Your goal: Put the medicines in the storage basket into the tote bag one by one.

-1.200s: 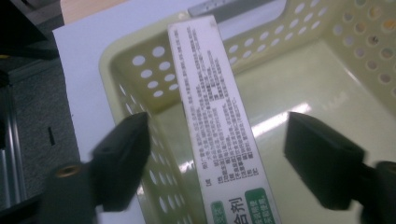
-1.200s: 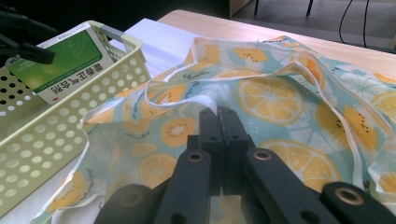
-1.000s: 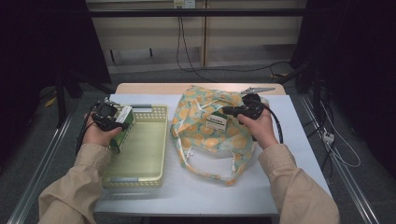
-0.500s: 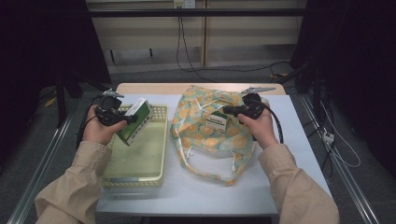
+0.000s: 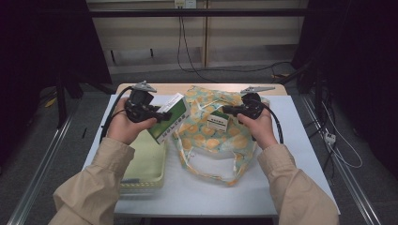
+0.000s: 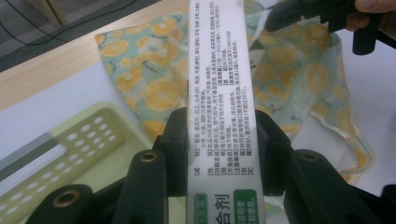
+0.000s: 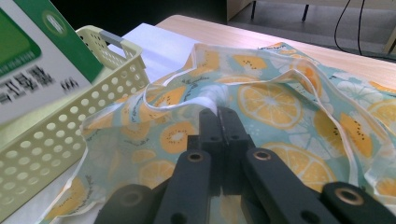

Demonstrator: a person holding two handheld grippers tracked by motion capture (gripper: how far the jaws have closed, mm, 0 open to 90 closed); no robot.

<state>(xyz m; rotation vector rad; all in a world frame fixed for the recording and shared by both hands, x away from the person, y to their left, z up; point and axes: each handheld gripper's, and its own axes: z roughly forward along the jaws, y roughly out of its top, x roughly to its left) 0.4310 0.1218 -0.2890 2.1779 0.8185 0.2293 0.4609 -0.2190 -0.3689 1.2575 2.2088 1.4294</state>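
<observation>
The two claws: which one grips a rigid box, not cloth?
The left claw, shut on the green-and-white box above the basket. The right claw pinches the orange-print bag.

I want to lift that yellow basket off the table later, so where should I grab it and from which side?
Grip the near short rim of the basket, coming straight down from above on the person's side. Its perforated wall is thin and upright, so jaws can straddle it, and that end lies apart from the fruit-print bag and the box in the left gripper.
</observation>
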